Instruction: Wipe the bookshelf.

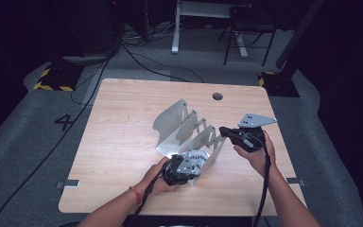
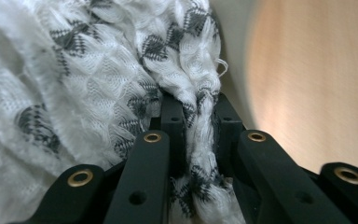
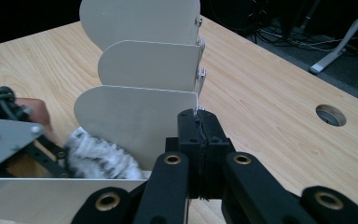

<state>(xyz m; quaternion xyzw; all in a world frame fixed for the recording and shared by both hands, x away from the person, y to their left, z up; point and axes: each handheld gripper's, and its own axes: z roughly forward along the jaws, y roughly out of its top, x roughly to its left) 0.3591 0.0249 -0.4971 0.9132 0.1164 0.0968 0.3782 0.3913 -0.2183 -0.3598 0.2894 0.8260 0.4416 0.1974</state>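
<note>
Cloth: a white knitted cloth (image 2: 98, 84) with dark grey diamond marks is sitting at the near end of the metal rack (image 1: 189, 132), in the slot closest to the person, so it is being tucked between two plates rather than laid flat on the bench (image 1: 123, 137).

Left gripper: the left gripper (image 1: 178, 171) is pinching a twisted fold of the cloth between its jaws, which are standing nearly together with only the fabric between them. It is coming at the rack's near end from the person's side, probably because a bunched grip is letting the soft cloth go down into a narrow slot without spilling over the plates.

Rack: a folding divider of rounded grey plates is standing upright in the middle of the bench, its plates fanned one behind another and joined by a scissor linkage. It looks light and likely to slide if pushed from one end.

Right gripper: the right gripper (image 3: 199, 154) is clamping its closed jaws on the edge of the rack, at the corner of the nearest plate (image 3: 135, 121). It seems to be bracing the rack so that the other hand's push is not shifting it or folding the plates together.

Next: judging by the cloth's position, the fold is needing to sink lower before release.
</note>
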